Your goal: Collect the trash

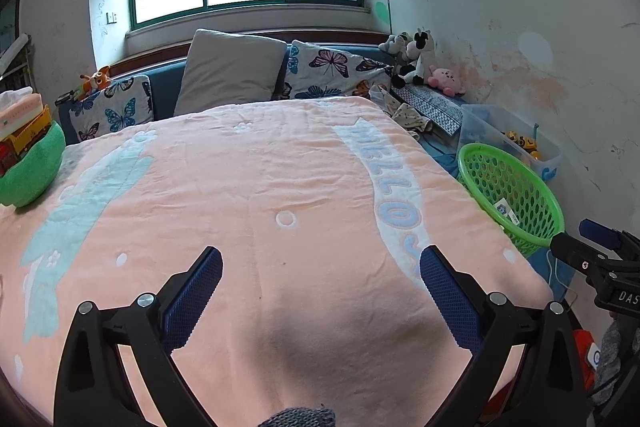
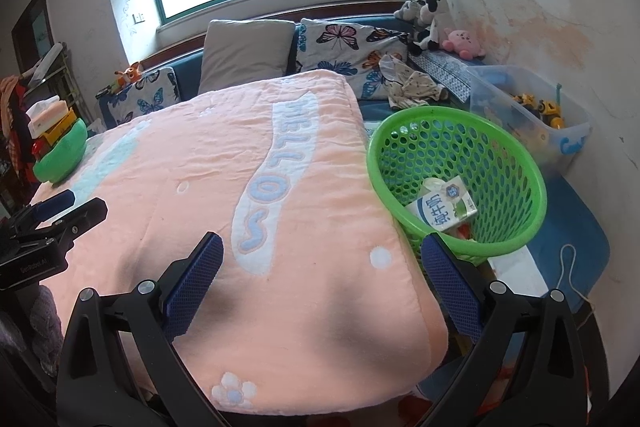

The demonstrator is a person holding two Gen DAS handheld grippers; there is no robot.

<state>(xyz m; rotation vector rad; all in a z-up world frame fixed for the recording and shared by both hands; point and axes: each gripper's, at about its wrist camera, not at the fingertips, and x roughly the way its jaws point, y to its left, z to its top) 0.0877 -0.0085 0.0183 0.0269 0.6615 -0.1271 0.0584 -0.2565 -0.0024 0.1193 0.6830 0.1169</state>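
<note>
Above a pink blanket [image 1: 280,187], the left gripper [image 1: 320,279] hovers with its jaws spread wide and nothing between them. Right of the blanket sits a green basket [image 1: 516,195], and the right gripper's tip pokes in just below the basket, its state unclear from here. Left of the blanket, a tissue box [image 1: 20,107] rests on a toy truck inside a green cushion [image 1: 32,167]. Beyond the blanket, pillows [image 1: 228,71] line a window.

From the right wrist, the right gripper [image 2: 322,279] is likewise spread and empty over the blanket's near corner. The basket [image 2: 516,163] stands just right of the blanket on a blue mat, with a milk carton [image 2: 444,207] lying inside it. Past the basket, a clear bin [image 2: 560,139] holds yellow toys; plush animals [image 2: 432,19] sit against a stained wall.

No loose trash shows on the blanket, so collection looks largely done; the next move calls for scanning the bed's edges and floor for leftovers.
</note>
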